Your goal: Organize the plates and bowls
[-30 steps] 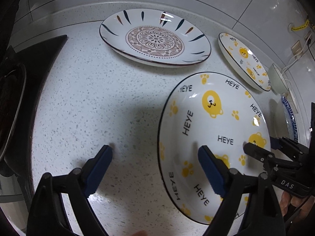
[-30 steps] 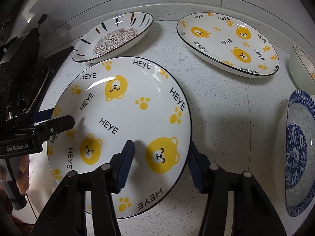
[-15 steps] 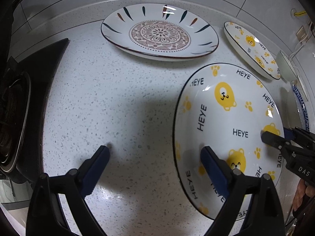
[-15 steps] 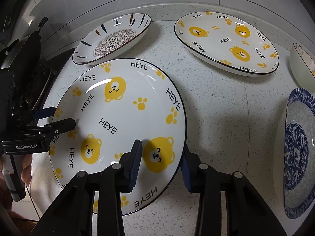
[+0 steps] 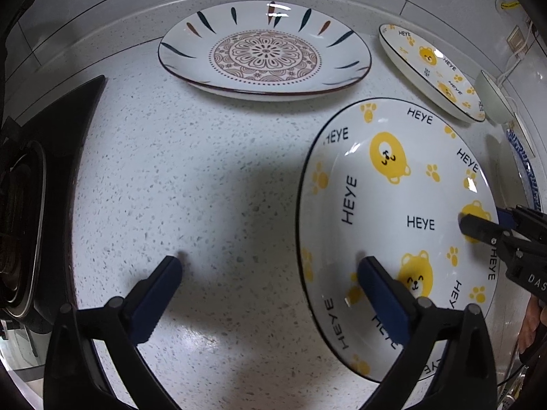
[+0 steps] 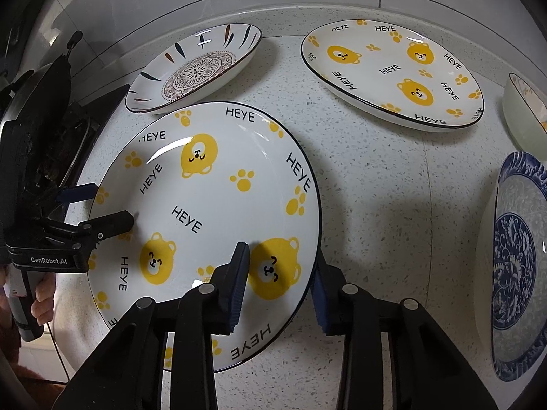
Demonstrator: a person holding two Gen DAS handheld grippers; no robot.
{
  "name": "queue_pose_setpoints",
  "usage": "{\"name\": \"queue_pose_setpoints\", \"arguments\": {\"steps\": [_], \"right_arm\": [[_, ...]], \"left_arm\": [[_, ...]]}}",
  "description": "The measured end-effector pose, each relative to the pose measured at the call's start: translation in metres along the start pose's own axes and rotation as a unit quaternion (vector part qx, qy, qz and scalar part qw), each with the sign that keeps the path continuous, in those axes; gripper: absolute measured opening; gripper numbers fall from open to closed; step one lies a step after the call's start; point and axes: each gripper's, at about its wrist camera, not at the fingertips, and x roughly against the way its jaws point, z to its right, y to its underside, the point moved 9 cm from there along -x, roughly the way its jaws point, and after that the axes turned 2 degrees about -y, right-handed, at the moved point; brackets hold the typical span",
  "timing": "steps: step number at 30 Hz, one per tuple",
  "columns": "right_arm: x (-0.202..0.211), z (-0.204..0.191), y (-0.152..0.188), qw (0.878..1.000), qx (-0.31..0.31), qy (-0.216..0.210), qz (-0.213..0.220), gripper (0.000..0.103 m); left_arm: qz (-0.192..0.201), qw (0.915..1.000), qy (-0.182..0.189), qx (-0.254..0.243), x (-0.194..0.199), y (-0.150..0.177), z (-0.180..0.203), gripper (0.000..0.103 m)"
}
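1. Nearest the right wrist camera, the right gripper (image 6: 278, 280) is seen straddling the rim of the near bear plate (image 6: 205, 218), one pad inside, one outside; its jaws are closing, and whether both pads already press cannot be told.
2. On the plate's opposite side, the left gripper (image 5: 270, 294) is spread wide and opening, nothing being gripped; one finger lies over the plate, the other over the bare countertop (image 5: 191, 171).
3. A slip is judged possible: the glazed rim is pinched on one side only, so the plate could tilt or swing if lifted.
4. Farther back, the flower-patterned plate (image 6: 198, 71) sits just beside the near plate; its edge could be knocked.
5. Beyond, the second bear plate (image 6: 393, 71) is judged the likely stacking target; a hard landing could chip it.
6. At the right edge, a blue-patterned plate (image 6: 512, 266) and a pale bowl (image 6: 523, 109) are seen.
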Motion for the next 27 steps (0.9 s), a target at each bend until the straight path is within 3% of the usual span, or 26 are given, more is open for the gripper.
{"name": "queue_pose_setpoints", "arguments": {"steps": [4,6,8,12,14,18,23,25,26,27], "right_arm": [[0.003,0.006,0.001,1.0,-0.015,-0.016,-0.001,0.024],[0.004,0.008,0.002,1.0,-0.018,-0.022,-0.003,0.023],[0.005,0.009,0.002,0.999,-0.016,-0.028,-0.005,0.022],[0.009,0.016,0.004,0.999,-0.016,-0.047,-0.012,0.019],[0.011,0.019,0.005,0.998,-0.019,-0.06,-0.016,0.018],[0.011,0.024,0.007,0.995,-0.03,-0.092,-0.028,0.016],[0.01,0.024,0.009,0.992,-0.035,-0.114,-0.041,0.015],[0.009,0.024,0.01,0.991,-0.036,-0.12,-0.046,0.014],[0.009,0.023,0.01,0.991,-0.034,-0.118,-0.048,0.014],[0.008,0.021,0.01,0.992,-0.032,-0.114,-0.049,0.014]], "left_arm": [[-0.009,0.9999,0.003,-0.003,0.0,-0.001,0.002,0.1],[0.002,0.9997,0.017,-0.017,0.005,-0.005,0.01,0.073],[0.003,0.999,0.036,-0.028,0.009,-0.008,0.017,0.056],[-0.006,0.9971,0.071,-0.026,0.01,-0.012,0.025,0.039],[-0.017,0.995,0.096,-0.021,0.01,-0.011,0.03,0.034],[-0.038,0.9913,0.126,0.012,0.009,-0.011,0.029,0.034],[-0.068,0.979,0.184,0.057,0.009,-0.011,0.021,0.034],[-0.079,0.9793,0.177,0.059,0.006,-0.012,0.018,0.024],[-0.082,0.9806,0.168,0.059,0.005,-0.012,0.016,0.014],[-0.084,0.9799,0.17,0.063,0.004,-0.012,0.014,0.014]]}}
